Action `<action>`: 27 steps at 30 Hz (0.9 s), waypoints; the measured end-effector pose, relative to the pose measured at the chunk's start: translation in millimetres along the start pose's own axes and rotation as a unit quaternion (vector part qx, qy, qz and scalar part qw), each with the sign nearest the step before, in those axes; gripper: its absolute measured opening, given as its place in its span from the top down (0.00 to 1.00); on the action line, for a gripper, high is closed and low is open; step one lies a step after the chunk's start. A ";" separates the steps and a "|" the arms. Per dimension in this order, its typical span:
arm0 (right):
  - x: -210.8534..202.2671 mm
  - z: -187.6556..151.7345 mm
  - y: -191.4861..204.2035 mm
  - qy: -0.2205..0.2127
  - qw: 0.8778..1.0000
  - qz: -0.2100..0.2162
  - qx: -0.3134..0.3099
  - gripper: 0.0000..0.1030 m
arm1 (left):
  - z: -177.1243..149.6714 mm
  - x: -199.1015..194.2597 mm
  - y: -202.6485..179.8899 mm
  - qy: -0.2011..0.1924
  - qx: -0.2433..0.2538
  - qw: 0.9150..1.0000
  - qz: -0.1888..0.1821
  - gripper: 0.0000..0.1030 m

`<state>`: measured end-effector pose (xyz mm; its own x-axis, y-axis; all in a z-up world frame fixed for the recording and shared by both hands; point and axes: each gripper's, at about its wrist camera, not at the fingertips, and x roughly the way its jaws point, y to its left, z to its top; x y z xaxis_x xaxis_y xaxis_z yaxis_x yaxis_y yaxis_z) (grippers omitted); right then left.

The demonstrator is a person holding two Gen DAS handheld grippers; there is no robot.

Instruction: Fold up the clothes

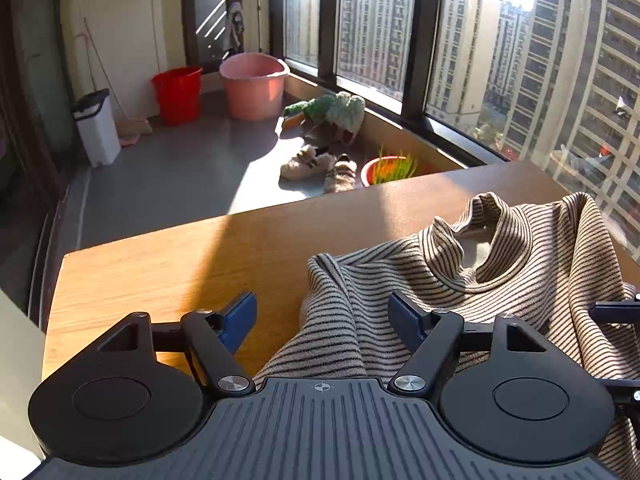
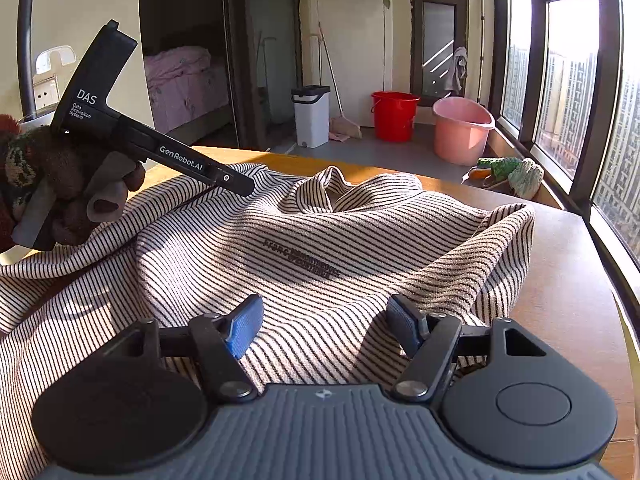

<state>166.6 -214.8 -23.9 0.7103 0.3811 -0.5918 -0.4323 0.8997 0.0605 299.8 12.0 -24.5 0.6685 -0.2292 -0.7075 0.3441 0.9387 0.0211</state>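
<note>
left claw [image 1: 322, 316]: blue ribbed pads apart, a fold of soft striped knit between them, unpinched | striped turtleneck [image 2: 304, 240]: rumpled across the smooth wooden worktop [image 1: 168, 264] | right claw [image 2: 324, 326]: pads wide apart above the cloth, gripping nothing

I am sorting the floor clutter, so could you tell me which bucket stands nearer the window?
The pink bucket: larger and pale, it stands close to the window wall, while the smaller red bucket stands further in, near the white bin.
</note>
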 end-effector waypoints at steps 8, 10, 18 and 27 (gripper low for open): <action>-13.0 -2.7 4.7 -0.022 1.000 -0.014 0.003 0.35 | -19.4 -31.7 -2.7 -0.054 0.077 0.994 0.064 0.80; -22.5 0.2 1.9 -0.047 0.998 -0.041 0.022 0.36 | -21.7 -36.4 1.7 -0.069 0.073 0.990 0.098 0.79; -27.5 -3.4 -34.6 -0.032 0.987 -0.088 0.128 0.52 | -54.4 -124.2 14.2 -0.076 -0.089 0.982 -0.148 0.52; 13.3 24.9 -36.3 -0.021 0.993 -0.096 0.070 0.96 | -129.8 -111.2 3.0 0.008 -0.137 0.966 -0.217 0.44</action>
<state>205.6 -237.1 -14.0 0.7956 0.2052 -0.5699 -0.2075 0.9763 0.0619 141.0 73.8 -37.4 0.4892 -0.6152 -0.6182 0.4012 0.7881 -0.4668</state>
